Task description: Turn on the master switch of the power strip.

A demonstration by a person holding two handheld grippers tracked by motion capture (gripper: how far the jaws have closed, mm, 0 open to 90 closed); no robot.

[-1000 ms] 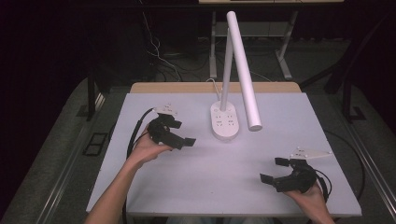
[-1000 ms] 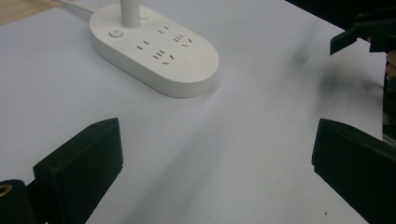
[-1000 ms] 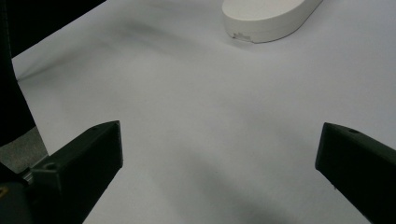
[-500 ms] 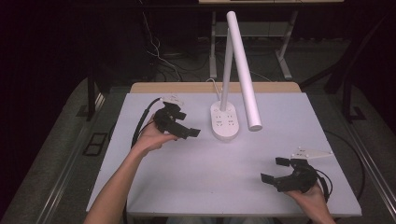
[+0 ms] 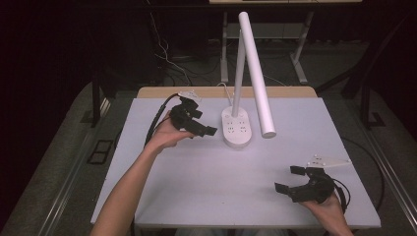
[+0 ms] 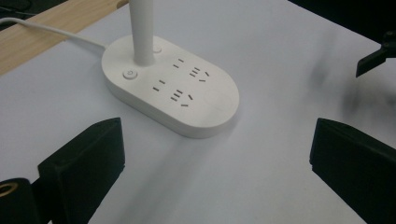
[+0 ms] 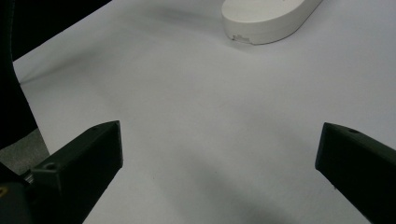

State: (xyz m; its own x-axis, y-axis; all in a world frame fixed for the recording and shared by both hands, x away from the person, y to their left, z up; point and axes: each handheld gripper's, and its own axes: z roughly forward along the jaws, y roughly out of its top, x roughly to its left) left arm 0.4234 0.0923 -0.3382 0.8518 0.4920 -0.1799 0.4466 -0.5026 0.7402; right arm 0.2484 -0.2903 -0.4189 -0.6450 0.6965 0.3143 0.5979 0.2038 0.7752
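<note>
My left gripper (image 5: pixel 202 129) is up off the white table (image 5: pixel 196 182), its jaws spread wide apart with nothing between them. Just ahead of its tips sits the lamp base (image 5: pixel 238 130), a white oval slab, near but not touching. Looking along those jaws in the left gripper view, the lamp base (image 6: pixel 173 88) lies straight in front and a little to the left of the gap, with 2 sets of socket slots on its top and a round power button (image 6: pixel 129 74) on the side nearer my left-hand jaw. The lamp post (image 6: pixel 142 29) rises from the end of the base beyond the button, and a white cord (image 6: pixel 51 31) runs off from there toward the wooden table edge (image 6: pixel 42 37).

From above, the post carries a long white lamp head (image 5: pixel 256 73) that slopes down past the far side of the base from my left gripper.

My right gripper (image 5: pixel 291 178) is well apart from all that, low over the table near my edge, jaws likewise wide apart and holding nothing. In the right gripper view the lamp base (image 7: pixel 266 21) lies far ahead, beyond the gap and toward the right-hand jaw.
</note>
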